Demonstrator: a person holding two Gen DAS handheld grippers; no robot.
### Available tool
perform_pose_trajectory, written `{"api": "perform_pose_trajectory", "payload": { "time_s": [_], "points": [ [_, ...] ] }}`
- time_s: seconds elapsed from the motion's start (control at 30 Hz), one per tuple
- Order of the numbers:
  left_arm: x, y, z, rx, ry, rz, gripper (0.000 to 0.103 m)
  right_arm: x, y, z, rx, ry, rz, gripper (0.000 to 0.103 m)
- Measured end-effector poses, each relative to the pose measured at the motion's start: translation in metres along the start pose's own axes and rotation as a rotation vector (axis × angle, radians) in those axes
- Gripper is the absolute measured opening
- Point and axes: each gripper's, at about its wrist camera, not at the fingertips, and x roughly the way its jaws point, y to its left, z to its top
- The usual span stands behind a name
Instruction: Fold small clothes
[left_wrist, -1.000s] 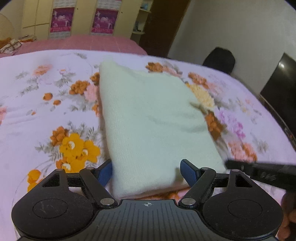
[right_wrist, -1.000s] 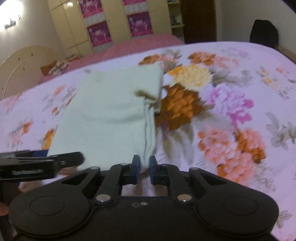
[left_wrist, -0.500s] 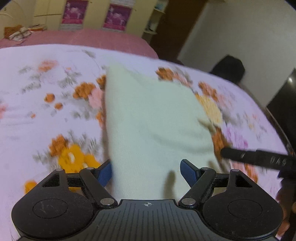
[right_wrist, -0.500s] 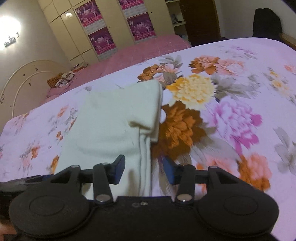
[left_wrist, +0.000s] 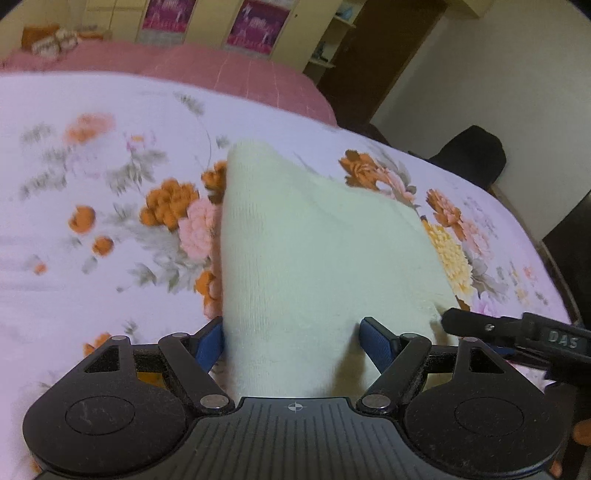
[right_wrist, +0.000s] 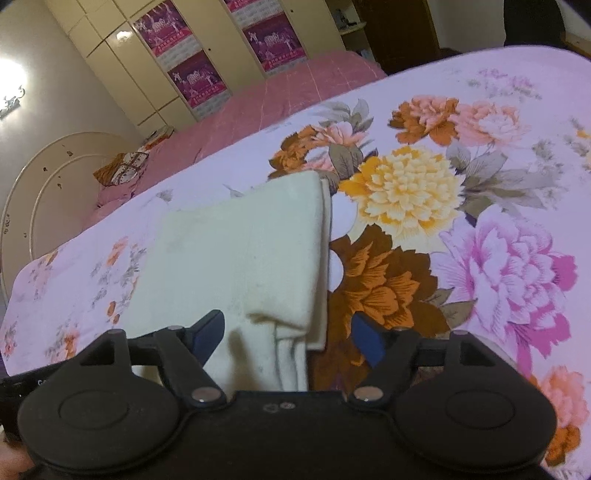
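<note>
On the bed's floral sheet (left_wrist: 92, 288) lies the cream garment (left_wrist: 317, 258), folded into a rough rectangle, and you have both tools at its near edge. Your left hand-held gripper (left_wrist: 291, 341) stands with its blue-padded fingers (left_wrist: 375, 341) spread apart, one on each side of the garment's near end; the cloth passes between them and under the tool's body, and you cannot tell from this view whether either pad touches it. Just to the right, at the garment's near right corner, the black tip of your right hand-held gripper (left_wrist: 480, 326) shows in the left wrist view.

From the right wrist view, your right hand-held gripper (right_wrist: 288, 338) also has its fingers (right_wrist: 364, 339) wide apart, straddling the garment's (right_wrist: 236, 266) right edge. That edge shows layers: an upper flap ends in a small hanging fold near the tool, with a thinner layer peeking out beside it. The right finger sits over the brown and orange flower print on the sheet (right_wrist: 498, 266), beside the cloth rather than on it.

Beyond the floral sheet runs a pink bedspread (right_wrist: 280, 96), then cream wardrobe doors (right_wrist: 122, 66) carrying purple posters (right_wrist: 273, 40). A dark rounded chair back (left_wrist: 471, 155) stands past the far right side of the bed.
</note>
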Motion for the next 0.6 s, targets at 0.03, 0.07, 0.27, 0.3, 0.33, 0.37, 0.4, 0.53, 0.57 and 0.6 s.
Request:
{"api": "perform_pose_trajectory", "payload": {
  "time_s": [0.03, 0.07, 0.27, 0.3, 0.33, 0.37, 0.4, 0.53, 0.57, 0.6],
  "points": [
    [0.002, 0.000, -0.001, -0.003, -0.002, -0.007, 0.077, 0.004, -0.002, 0.000, 0.008, 0.009, 0.000, 0.075],
    [0.004, 0.000, -0.002, -0.002, -0.005, -0.015, 0.077, 0.009, -0.004, 0.001, 0.019, 0.021, 0.002, 0.075],
    [0.008, 0.008, 0.002, -0.074, 0.017, -0.095, 0.050, 0.027, -0.006, -0.003, 0.044, 0.047, 0.079, 0.054],
    [0.007, 0.009, 0.002, -0.094, 0.023, -0.103, 0.046, 0.028, -0.005, -0.003, 0.047, 0.049, 0.096, 0.044],
    [0.007, 0.008, 0.003, -0.090, 0.024, -0.106, 0.045, 0.029, -0.005, -0.003, 0.056, 0.054, 0.116, 0.036],
    [0.005, 0.007, 0.003, -0.085, 0.023, -0.109, 0.042, 0.028, -0.005, -0.004, 0.067, 0.053, 0.128, 0.034],
    [0.004, 0.007, 0.003, -0.086, 0.021, -0.116, 0.042, 0.026, -0.004, -0.004, 0.059, 0.048, 0.128, 0.031],
    [0.013, 0.013, 0.001, -0.112, 0.022, -0.121, 0.042, 0.027, -0.002, -0.005, 0.035, 0.036, 0.114, 0.031],
    [0.013, 0.012, 0.002, -0.115, 0.022, -0.118, 0.042, 0.029, -0.004, -0.005, 0.054, 0.038, 0.118, 0.031],
    [0.011, 0.009, 0.003, -0.102, 0.018, -0.111, 0.040, 0.030, -0.005, -0.004, 0.066, 0.036, 0.118, 0.032]
  ]
}}
